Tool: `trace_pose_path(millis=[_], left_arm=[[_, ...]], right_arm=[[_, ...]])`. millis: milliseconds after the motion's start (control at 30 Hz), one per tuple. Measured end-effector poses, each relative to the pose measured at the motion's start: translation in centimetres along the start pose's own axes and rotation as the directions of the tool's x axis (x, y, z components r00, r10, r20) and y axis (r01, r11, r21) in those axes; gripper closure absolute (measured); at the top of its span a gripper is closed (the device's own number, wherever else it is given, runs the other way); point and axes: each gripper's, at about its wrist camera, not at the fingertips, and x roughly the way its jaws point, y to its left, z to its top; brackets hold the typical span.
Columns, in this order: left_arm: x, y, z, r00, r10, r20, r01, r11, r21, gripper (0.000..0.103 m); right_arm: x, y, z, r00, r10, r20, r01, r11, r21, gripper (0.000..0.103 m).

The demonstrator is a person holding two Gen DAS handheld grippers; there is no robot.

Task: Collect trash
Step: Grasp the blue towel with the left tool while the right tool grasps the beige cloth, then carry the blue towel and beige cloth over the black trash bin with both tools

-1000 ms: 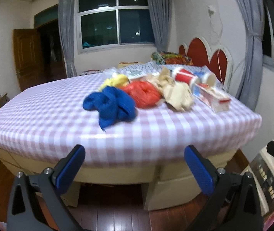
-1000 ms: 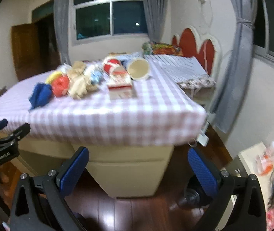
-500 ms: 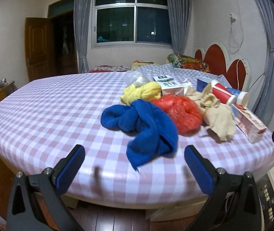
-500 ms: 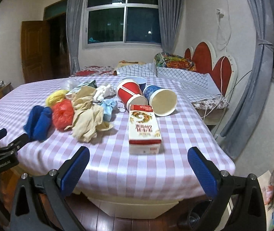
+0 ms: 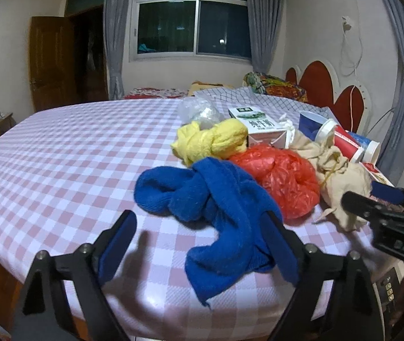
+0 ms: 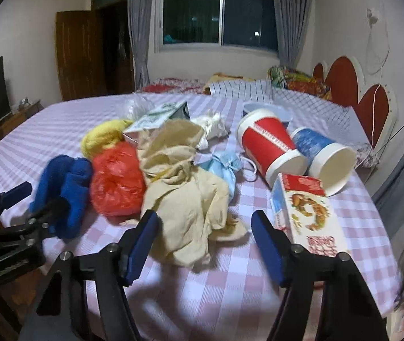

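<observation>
Left gripper (image 5: 202, 247) closing, pads not yet pressing the blue cloth (image 5: 216, 207) lying between them near the table (image 5: 59, 170) front edge. Right gripper (image 6: 204, 244) closing — beige cloth (image 6: 184, 199) between its parted pads. Carton (image 5: 261, 130) print unreadable.

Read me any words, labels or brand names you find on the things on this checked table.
"DAS": white letters on the right gripper's black body, left wrist view.
"纯牛奶", uncertain: white and green milk carton.
Red characters on the white and red food box: too blurred to read.
White band of print on the red paper cup: too small to read.
</observation>
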Motion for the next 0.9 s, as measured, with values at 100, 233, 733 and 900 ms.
trace_pose_path(millis=[100,233,733,900], left_arm=[[0.6,-0.4,-0.1,1.000,-0.009,-0.009,0.009,1.000,0.014,0.014],[1.3,-0.9,-0.5,0.999,-0.020,-0.026,0.020,0.999,0.029,0.041],[-3.6,-0.5,0.7,0.995,-0.029,0.094,0.027,0.999,0.032,0.090],[-5.5,-1.3,1.1,0.991,-0.065,0.120,0.059,0.997,0.055,0.091]], right_arm=[[0.9,-0.2,0.1,1.000,0.019,-0.018,-0.018,1.000,0.004,0.037],[1.3,0.1,0.3,0.999,0.039,-0.021,-0.039,0.999,-0.011,0.073],[-5.5,-0.7,0.7,0.987,0.072,0.141,-0.071,0.997,-0.008,0.091],[-8.2,-1.1,0.8,0.982,0.063,0.181,-0.064,0.998,0.002,0.092]])
